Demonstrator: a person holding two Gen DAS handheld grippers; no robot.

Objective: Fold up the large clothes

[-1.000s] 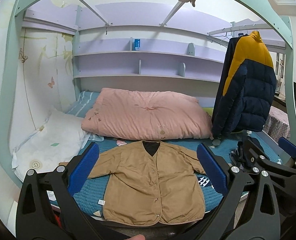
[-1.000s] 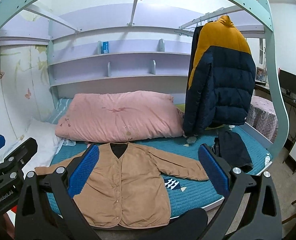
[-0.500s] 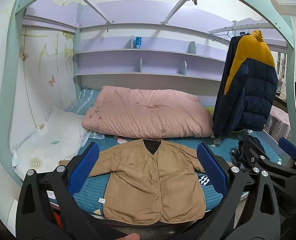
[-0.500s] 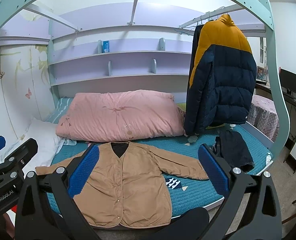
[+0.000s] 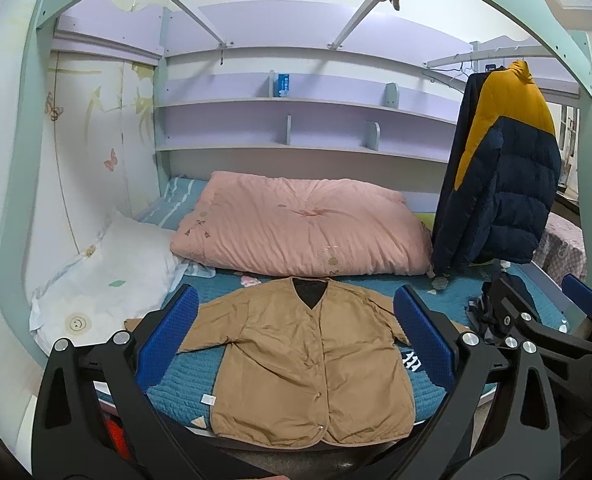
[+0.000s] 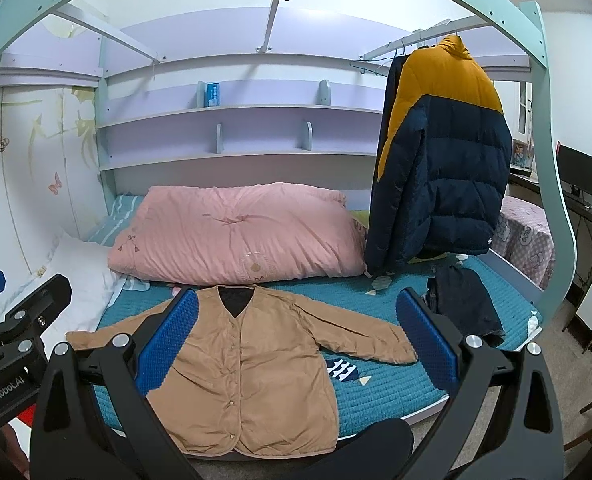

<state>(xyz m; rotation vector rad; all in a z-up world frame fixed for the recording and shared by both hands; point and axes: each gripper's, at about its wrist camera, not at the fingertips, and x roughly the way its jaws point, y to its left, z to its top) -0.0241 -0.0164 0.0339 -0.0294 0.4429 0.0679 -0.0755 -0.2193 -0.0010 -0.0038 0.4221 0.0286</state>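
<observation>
A tan button-front jacket (image 5: 308, 364) lies flat and front-up on the teal bedspread (image 5: 175, 394), sleeves spread, hem toward me. It also shows in the right wrist view (image 6: 247, 368). My left gripper (image 5: 296, 344) is open and empty, held in the air before the bed's near edge, apart from the jacket. My right gripper (image 6: 296, 344) is open and empty too, beside it on the right. The right gripper's body shows in the left wrist view (image 5: 544, 332).
A pink quilt (image 5: 304, 228) lies behind the jacket. A white pillow (image 5: 103, 280) is at the left. A navy and yellow puffer coat (image 6: 440, 160) hangs at the right over dark folded clothes (image 6: 464, 300). Shelves line the back wall.
Both grippers have tilted or risen slightly, so the bed sits a little lower in view. The jacket has not moved. Both grippers stay open.
</observation>
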